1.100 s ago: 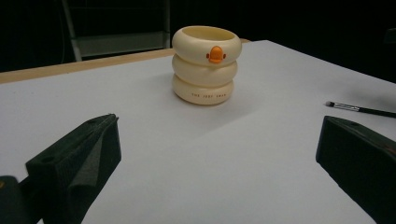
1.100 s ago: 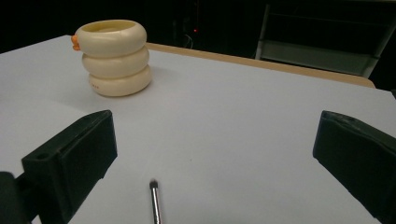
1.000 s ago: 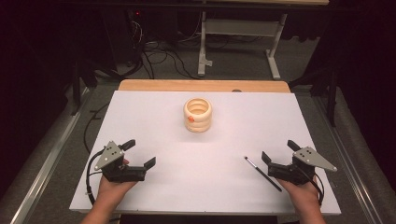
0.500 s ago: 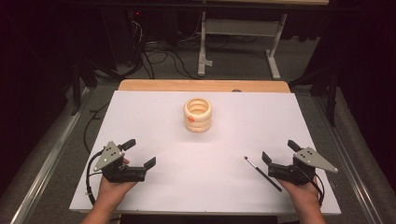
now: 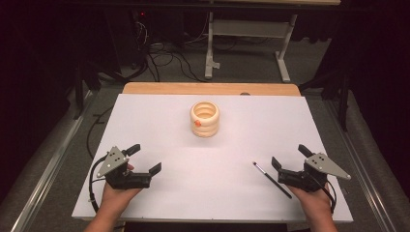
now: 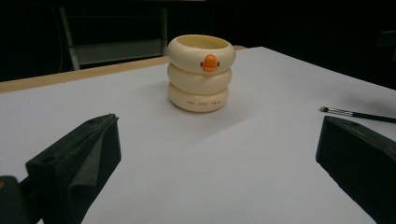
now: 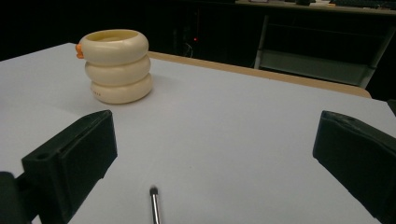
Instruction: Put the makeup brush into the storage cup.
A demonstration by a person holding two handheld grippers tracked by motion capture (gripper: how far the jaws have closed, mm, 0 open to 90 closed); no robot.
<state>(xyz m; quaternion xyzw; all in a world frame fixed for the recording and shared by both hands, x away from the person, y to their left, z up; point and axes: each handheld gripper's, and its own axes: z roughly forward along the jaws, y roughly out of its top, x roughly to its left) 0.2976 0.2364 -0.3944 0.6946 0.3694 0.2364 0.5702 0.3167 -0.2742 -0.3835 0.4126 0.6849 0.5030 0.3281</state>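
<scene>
My left gripper (image 5: 143, 158) rests at the table's (image 5: 159, 125) 7 o'clock corner, jaws spread wide, nothing between them. My right gripper (image 5: 290, 158) rests at 5 o'clock, jaws equally wide, also empty.

The brush (image 5: 272, 180) lies flat just beside my right gripper, touching neither jaw, with its bristle tip (image 7: 153, 190) pointing toward 11 o'clock. I judge it light, thin and stiff, and liable to roll. Take it mid-handle, jaws across the shaft and low to the surface. Avoid the bristles.

The cup (image 5: 204, 119) stands upright at 12 o'clock, well apart from both grippers. It is a stack of three cream rings with an orange beak (image 6: 210, 62). It looks rigid, smooth and possibly slippery. The grooves between the rings offer the surest hold.
</scene>
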